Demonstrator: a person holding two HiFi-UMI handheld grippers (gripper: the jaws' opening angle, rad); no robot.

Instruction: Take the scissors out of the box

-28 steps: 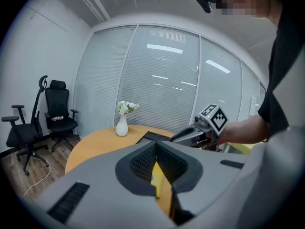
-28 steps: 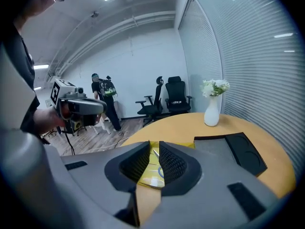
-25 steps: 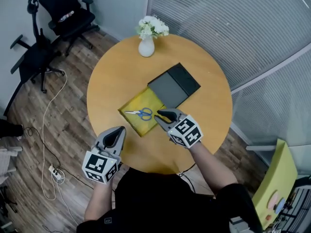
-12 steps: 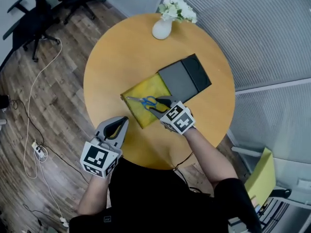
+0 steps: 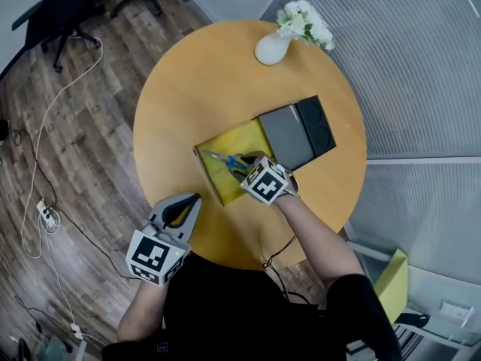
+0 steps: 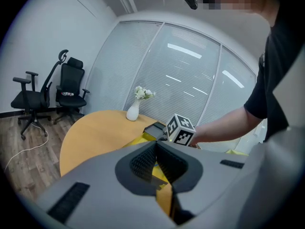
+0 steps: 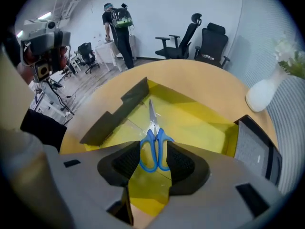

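Right gripper view: my right claw (image 7: 153, 157) points steeply down into the box with its jaws opening. The handle loops of the blue-handled steel scissors (image 7: 153, 128) sit between my pads. The scissors lie flat on the yellow lining, blades pointing away from me. They rest inside the shallow yellow-lined box with dark walls (image 7: 121, 109). Its dark grey lid (image 7: 255, 149) lies against the box's far right end. My left claw (image 5: 197, 198) hangs at the table's near edge, jaws pressed together with nothing between them. The round wooden table (image 5: 188, 104) carries a white vase of pale flowers (image 5: 270, 49) at its far rim. Beyond it are a wood-plank floor (image 5: 75, 126) with a white power strip (image 5: 46, 213), black office chairs (image 7: 209, 42), a standing person (image 7: 116, 27) and slatted blinds (image 5: 406, 51).
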